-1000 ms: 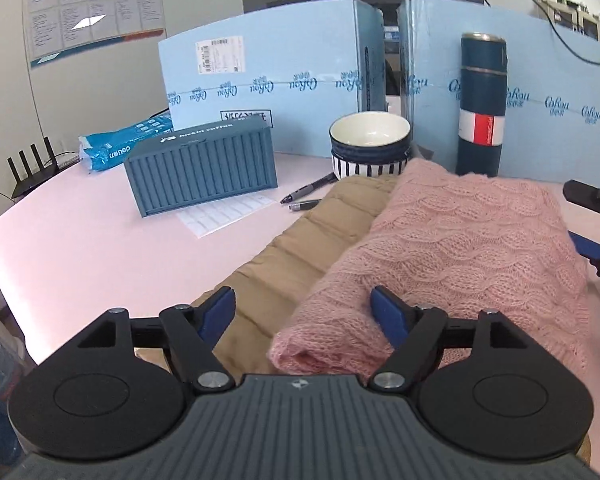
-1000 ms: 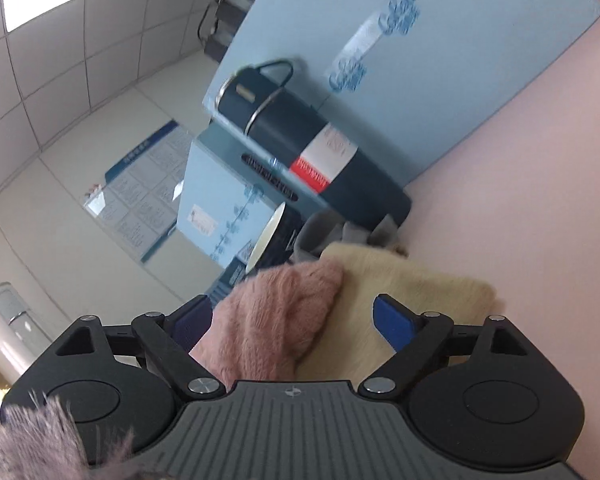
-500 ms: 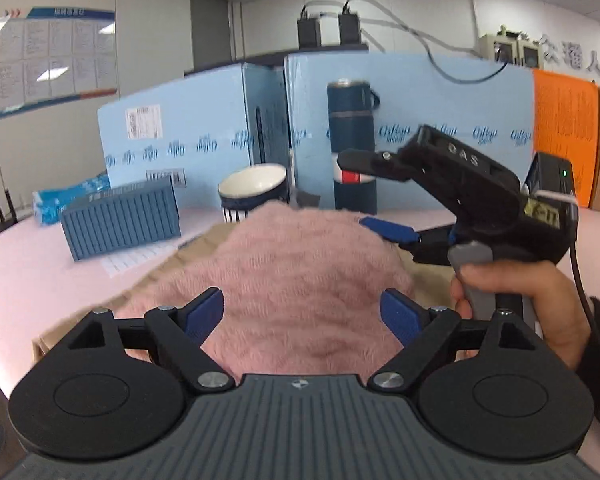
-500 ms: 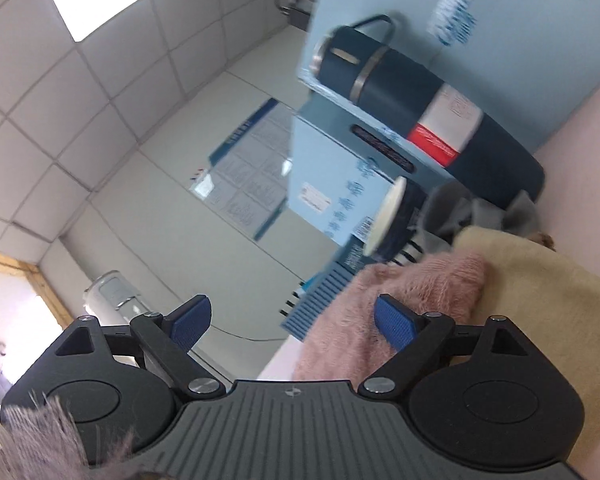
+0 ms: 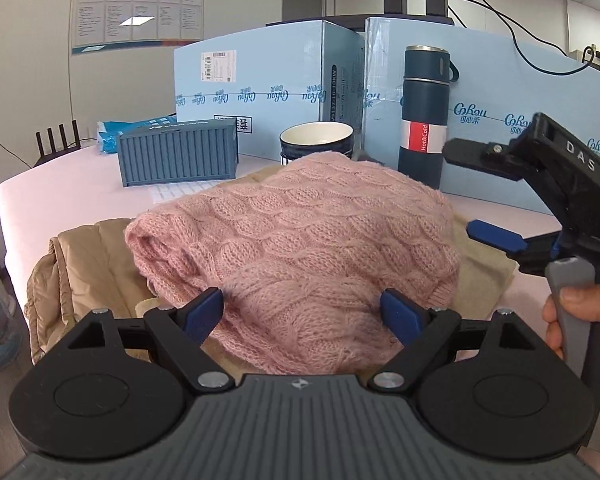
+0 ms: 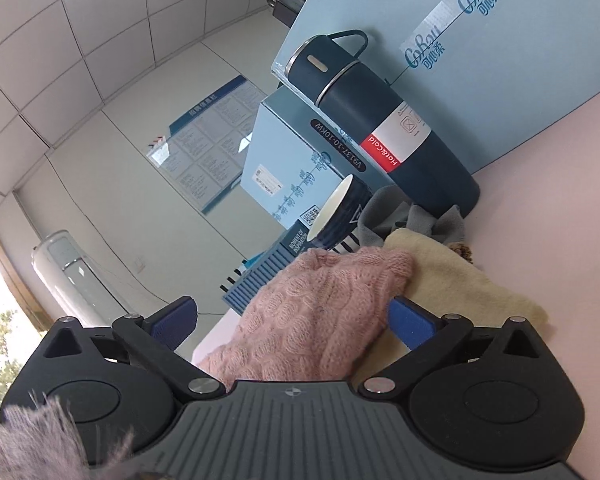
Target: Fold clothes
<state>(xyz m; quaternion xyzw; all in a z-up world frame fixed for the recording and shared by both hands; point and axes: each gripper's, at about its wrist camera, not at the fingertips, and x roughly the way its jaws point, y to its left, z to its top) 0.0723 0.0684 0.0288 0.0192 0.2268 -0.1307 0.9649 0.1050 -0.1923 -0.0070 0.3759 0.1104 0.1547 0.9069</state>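
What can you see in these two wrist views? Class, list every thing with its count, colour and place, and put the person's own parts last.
pink sweater: one, pink cable knit, folded on top of the pile
tan jacket: one, tan, under the sweater, left
cream garment: one, cream, under the sweater, right
grey cloth: one, grey, by the flask's base
flask: one, dark blue with red and white band, upright behind the pile
bowl: one, dark blue, white inside, behind the sweater
container-shaped box: one, grey-blue, left on the pink table
cartons: two, light blue, at the back
left gripper: black, blue pads, open, sweater between
right gripper: black, blue pads, jaws opening, sweater between
hand: one, on the right gripper's handle
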